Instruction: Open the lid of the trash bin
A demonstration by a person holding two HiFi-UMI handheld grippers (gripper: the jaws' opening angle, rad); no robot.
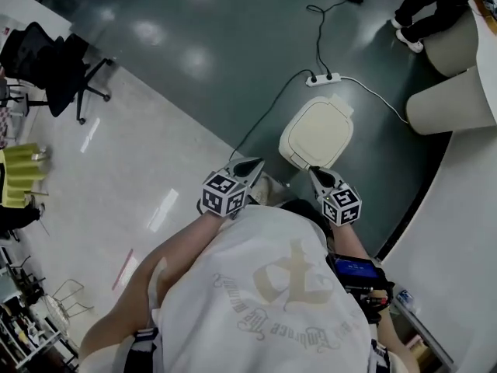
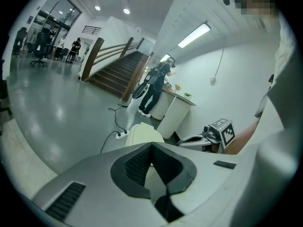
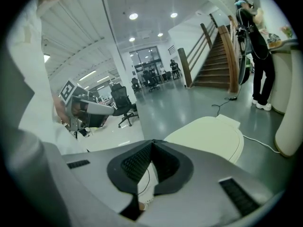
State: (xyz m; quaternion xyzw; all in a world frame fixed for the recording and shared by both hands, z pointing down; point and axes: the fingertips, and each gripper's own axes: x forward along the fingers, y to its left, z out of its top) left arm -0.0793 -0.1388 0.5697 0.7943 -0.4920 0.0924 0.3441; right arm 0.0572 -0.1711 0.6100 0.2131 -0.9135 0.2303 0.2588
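Note:
The trash bin (image 1: 317, 133) stands on the dark floor just ahead of me, its cream lid (image 3: 213, 136) lying flat and closed. Both grippers hover short of its near edge, touching nothing. My left gripper (image 1: 252, 164) points at the bin's near left side with its jaws together and nothing between them. My right gripper (image 1: 314, 172) sits just before the bin's near edge, likewise shut and empty. In the left gripper view the bin (image 2: 144, 134) shows beyond the left gripper (image 2: 151, 144), with the right gripper (image 2: 213, 137) off to the side. The right gripper (image 3: 152, 142) looks over the lid.
A white power strip (image 1: 322, 78) with trailing cables lies on the floor behind the bin. A curved white counter (image 1: 450, 99) runs along the right, where a person (image 1: 427, 6) stands. An office chair (image 1: 54, 68) is far left. Stairs (image 2: 113, 70) rise in the background.

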